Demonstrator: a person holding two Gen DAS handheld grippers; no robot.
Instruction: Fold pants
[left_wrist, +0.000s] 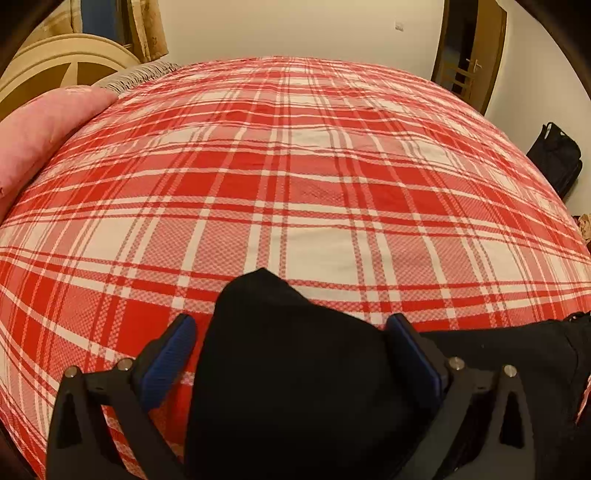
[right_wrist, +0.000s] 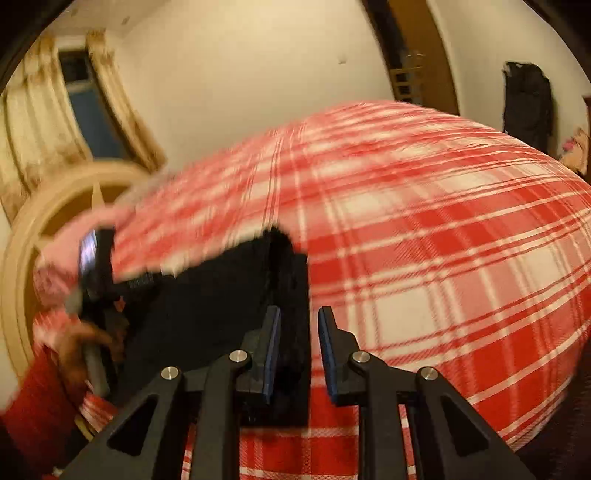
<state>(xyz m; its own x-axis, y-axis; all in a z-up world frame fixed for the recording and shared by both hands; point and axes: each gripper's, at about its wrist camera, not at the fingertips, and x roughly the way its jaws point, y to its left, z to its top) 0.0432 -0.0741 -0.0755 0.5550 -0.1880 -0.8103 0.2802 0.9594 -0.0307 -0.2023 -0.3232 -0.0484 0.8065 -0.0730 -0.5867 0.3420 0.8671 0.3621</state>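
We have the black pants (left_wrist: 295, 369) bunched at the near edge of the bed (left_wrist: 295, 166); the left claw (left_wrist: 291, 354) gapes wide around them without pinching, and the right claw (right_wrist: 300, 350), slightly parted, holds nothing. Next we judge we must regrip for another fold

A wide bed under a red-and-white plaid woven bedspread (left_wrist: 295, 166) fills the room, with a pink pillow (left_wrist: 40, 129) at its left edge before a cream, round-arched wooden headboard (left_wrist: 62, 62). Behind stand plain off-white walls (left_wrist: 295, 26), beige patterned curtains (right_wrist: 33, 122) framing a dark window (right_wrist: 90, 107), and a brown wooden door (left_wrist: 476, 48). A black bag (left_wrist: 556, 158) sits against the right wall.
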